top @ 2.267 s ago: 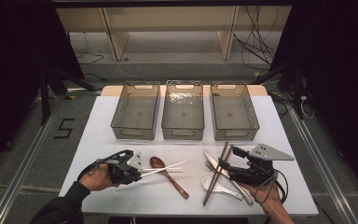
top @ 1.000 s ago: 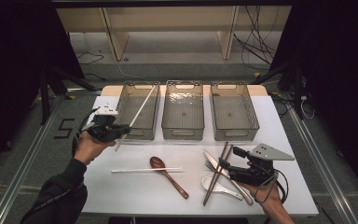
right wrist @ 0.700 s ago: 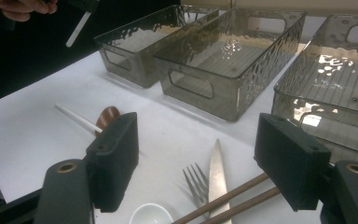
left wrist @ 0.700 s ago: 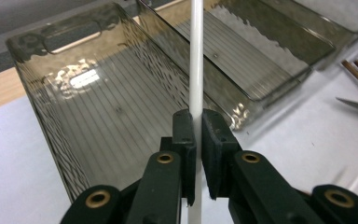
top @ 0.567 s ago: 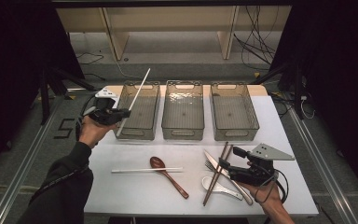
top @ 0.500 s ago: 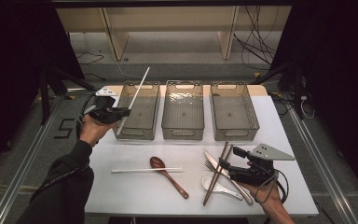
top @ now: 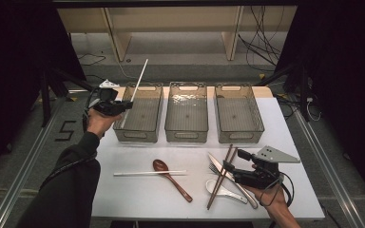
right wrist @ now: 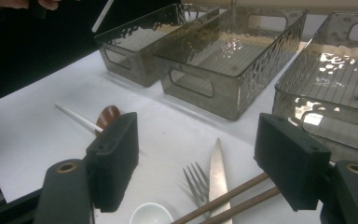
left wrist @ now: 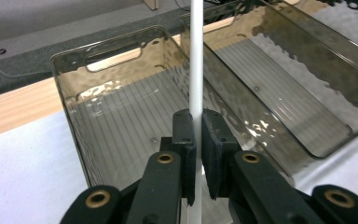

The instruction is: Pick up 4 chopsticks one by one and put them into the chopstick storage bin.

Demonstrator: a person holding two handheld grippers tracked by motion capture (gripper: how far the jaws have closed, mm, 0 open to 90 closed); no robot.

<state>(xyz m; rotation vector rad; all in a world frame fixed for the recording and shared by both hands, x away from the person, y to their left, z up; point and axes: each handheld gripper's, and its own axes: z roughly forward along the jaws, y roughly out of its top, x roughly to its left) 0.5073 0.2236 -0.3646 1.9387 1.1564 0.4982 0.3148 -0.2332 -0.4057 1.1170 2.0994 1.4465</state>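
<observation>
My left gripper [top: 123,105] hovers at the left rim of the left clear bin [top: 138,137], shut on a white chopstick [top: 139,80] that slants up and back over the bin. In the left gripper view the pads [left wrist: 186,133] pinch the chopstick [left wrist: 196,56] above the bin's ribbed floor [left wrist: 121,116]. My right gripper [top: 227,168] rests low at the front right with open jaws and nothing between them. It sits over a pair of brown chopsticks [top: 220,178]. In the right gripper view my right gripper [right wrist: 203,154] frames a fork [right wrist: 196,182] and a knife [right wrist: 218,168].
A second white chopstick [top: 149,173] and a brown wooden spoon [top: 171,178] lie at the front middle. A white ceramic spoon [top: 223,191] lies near the right hand. The middle bin [top: 186,137] and right bin [top: 240,137] stand beside the left one.
The left hand picked one white chopstick off the table and carried it back and left to the left bin, tilting it steeper. The right hand has stayed in place.
</observation>
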